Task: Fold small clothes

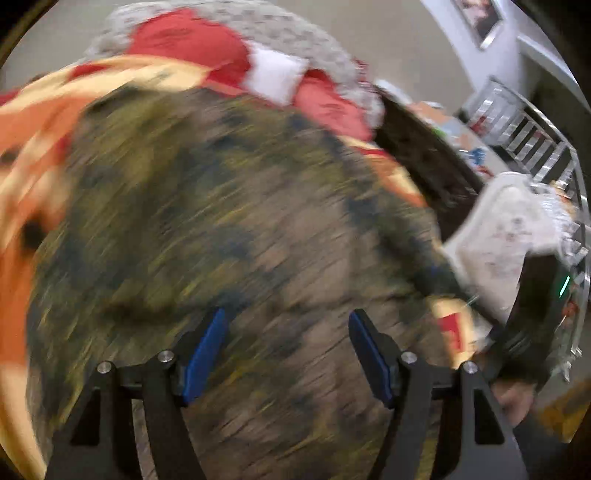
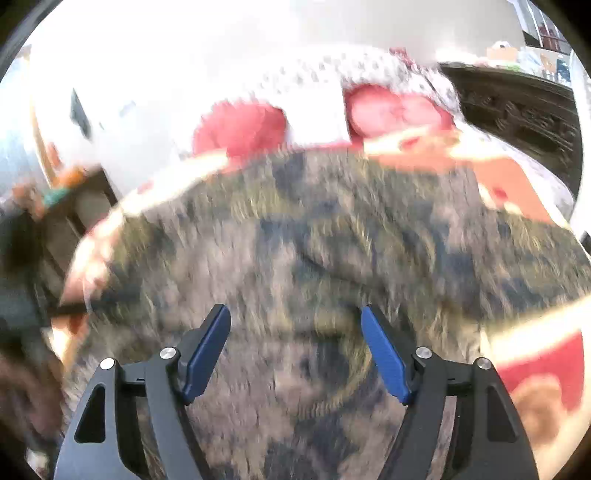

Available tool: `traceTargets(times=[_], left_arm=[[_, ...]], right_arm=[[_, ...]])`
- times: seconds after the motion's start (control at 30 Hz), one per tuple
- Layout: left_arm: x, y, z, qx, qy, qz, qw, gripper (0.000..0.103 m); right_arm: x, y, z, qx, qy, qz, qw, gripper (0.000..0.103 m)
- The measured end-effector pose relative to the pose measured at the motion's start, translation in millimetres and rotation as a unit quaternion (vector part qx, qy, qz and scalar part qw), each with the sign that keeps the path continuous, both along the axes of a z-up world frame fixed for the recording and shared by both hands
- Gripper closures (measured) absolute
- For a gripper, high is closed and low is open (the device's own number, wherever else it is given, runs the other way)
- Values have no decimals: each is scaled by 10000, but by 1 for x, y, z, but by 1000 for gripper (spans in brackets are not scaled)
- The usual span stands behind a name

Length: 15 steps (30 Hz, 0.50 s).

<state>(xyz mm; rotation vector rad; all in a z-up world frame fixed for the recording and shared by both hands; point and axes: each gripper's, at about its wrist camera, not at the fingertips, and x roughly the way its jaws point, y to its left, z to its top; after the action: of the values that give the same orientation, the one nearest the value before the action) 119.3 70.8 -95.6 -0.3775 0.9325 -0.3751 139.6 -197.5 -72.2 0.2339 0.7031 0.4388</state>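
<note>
A camouflage-patterned garment (image 1: 229,229) in olive, brown and dark blue lies spread over a red, orange and cream patterned cover (image 1: 33,122). Both views are motion-blurred. My left gripper (image 1: 288,347) is open and empty, its blue pads just above the garment. My right gripper (image 2: 295,343) is open and empty above the same garment (image 2: 332,240). The other gripper's black body (image 1: 532,317) shows at the right edge of the left wrist view.
Red cushions (image 1: 184,37) and a white pillow (image 1: 275,74) lie on a grey speckled blanket (image 1: 295,33) beyond the garment. A dark carved wooden frame (image 2: 517,110) and a cluttered surface with a white bag (image 1: 506,236) are on the right.
</note>
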Motion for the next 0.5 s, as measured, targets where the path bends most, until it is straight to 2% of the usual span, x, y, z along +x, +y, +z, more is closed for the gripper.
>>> traceTargets(times=[0.07, 0.1, 0.13, 0.17, 0.2, 0.23, 0.3, 0.37, 0.43, 0.5], left_arm=[[-14, 4, -16, 144, -141, 147, 9997, 31], [-22, 2, -20, 259, -391, 162, 9988, 31], [-23, -1, -20, 359, -409, 174, 9984, 31], [-22, -7, -18, 506, -439, 191, 9976, 31], [-21, -10, -19, 603, -440, 162, 9971, 27], [-21, -11, -21, 623, -425, 116, 9971, 26], [-18, -13, -23, 554, -418, 86, 9976, 23], [-15, -12, -22, 424, -402, 85, 9983, 22], [-15, -10, -22, 327, -402, 91, 9986, 22], [-18, -6, -22, 266, -411, 101, 9988, 22]], right_arm=[[22, 12, -6, 205, 282, 737, 9967, 27], [32, 18, -14, 6, 439, 739, 9963, 35], [42, 19, -23, -273, 587, 582, 9962, 48], [49, 18, -31, -454, 728, 465, 9952, 55], [58, 10, -37, -588, 824, 265, 9945, 72], [62, -4, -38, -567, 798, 16, 9952, 84], [56, -50, -27, -300, 486, -1037, 9930, 84], [45, -84, -18, 16, 324, -1667, 9855, 84], [39, -92, -12, 60, 351, -1627, 9860, 84], [36, -80, -6, -96, 256, -1386, 9900, 83]])
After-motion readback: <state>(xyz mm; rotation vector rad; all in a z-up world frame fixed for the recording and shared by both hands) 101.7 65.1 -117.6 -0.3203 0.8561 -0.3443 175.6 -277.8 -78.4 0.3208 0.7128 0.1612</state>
